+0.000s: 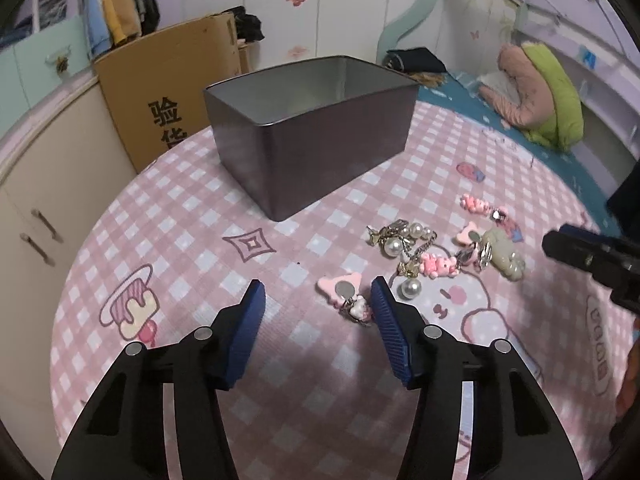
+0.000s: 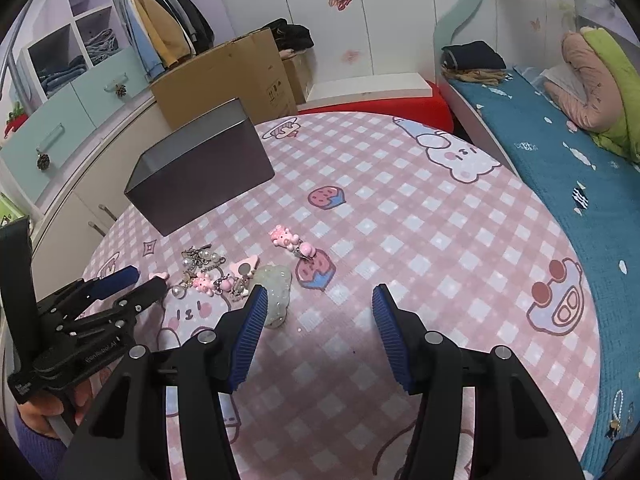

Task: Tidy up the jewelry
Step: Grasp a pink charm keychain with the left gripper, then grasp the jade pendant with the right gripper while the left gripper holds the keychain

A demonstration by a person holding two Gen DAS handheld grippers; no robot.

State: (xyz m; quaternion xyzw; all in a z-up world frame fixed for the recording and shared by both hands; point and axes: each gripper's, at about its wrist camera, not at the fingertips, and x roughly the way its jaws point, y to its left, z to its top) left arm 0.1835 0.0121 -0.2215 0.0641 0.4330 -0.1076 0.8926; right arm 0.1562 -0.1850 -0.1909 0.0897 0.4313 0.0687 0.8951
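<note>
A dark open metal box [image 1: 312,136] stands on the pink checked tablecloth [image 1: 200,248]; it also shows in the right wrist view [image 2: 200,172]. Loose jewelry lies to its right: a pearl chain piece [image 1: 400,240], a pink bear charm [image 1: 438,265], a pale green cloud clip [image 1: 502,254], a pink flat earring [image 1: 340,289] and a pink clip [image 1: 476,204]. My left gripper [image 1: 318,296] is open and empty, its right finger beside the pink earring. My right gripper [image 2: 320,300] is open and empty, its left finger by the cloud clip [image 2: 276,292].
A cardboard box [image 1: 168,92] stands behind the table on the left, beside cabinets [image 1: 36,208]. A bed with a blue cover [image 2: 560,184] and pillows [image 2: 600,80] runs along the right. The left gripper shows at the left of the right wrist view [image 2: 132,284].
</note>
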